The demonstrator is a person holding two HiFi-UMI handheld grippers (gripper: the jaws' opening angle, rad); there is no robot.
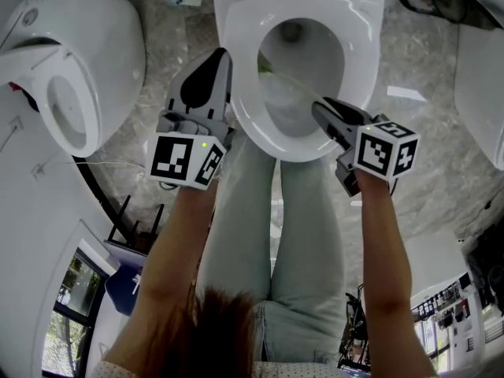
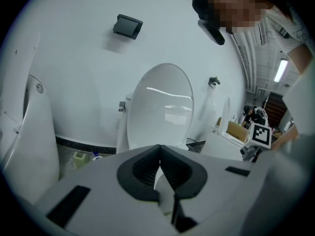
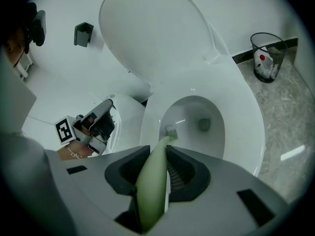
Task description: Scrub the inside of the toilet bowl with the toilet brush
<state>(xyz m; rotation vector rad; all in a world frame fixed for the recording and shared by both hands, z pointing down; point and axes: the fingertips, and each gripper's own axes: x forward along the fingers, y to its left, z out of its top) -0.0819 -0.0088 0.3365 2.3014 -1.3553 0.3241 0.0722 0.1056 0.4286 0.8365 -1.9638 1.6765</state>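
Note:
The white toilet bowl (image 1: pixel 302 136) stands open, its lid (image 2: pixel 162 107) raised against the wall. My right gripper (image 1: pixel 320 110) is shut on the pale green handle of the toilet brush (image 3: pixel 153 181). The handle slants down into the bowl. The brush head (image 3: pixel 171 130) rests against the bowl's (image 3: pixel 206 107) left inner wall, above the drain. My left gripper (image 1: pixel 211 69) hovers beside the bowl's left rim, jaws closed together with nothing between them (image 2: pixel 160 167). From the right gripper view the left gripper (image 3: pixel 96 124) sits left of the seat.
A second white toilet fixture (image 1: pixel 75 85) stands at the left. A black wire wastebasket (image 3: pixel 268 57) sits on the marble floor right of the toilet. The person's legs (image 1: pixel 276 235) stand directly before the bowl. A small green container (image 2: pixel 78 157) lies on the floor.

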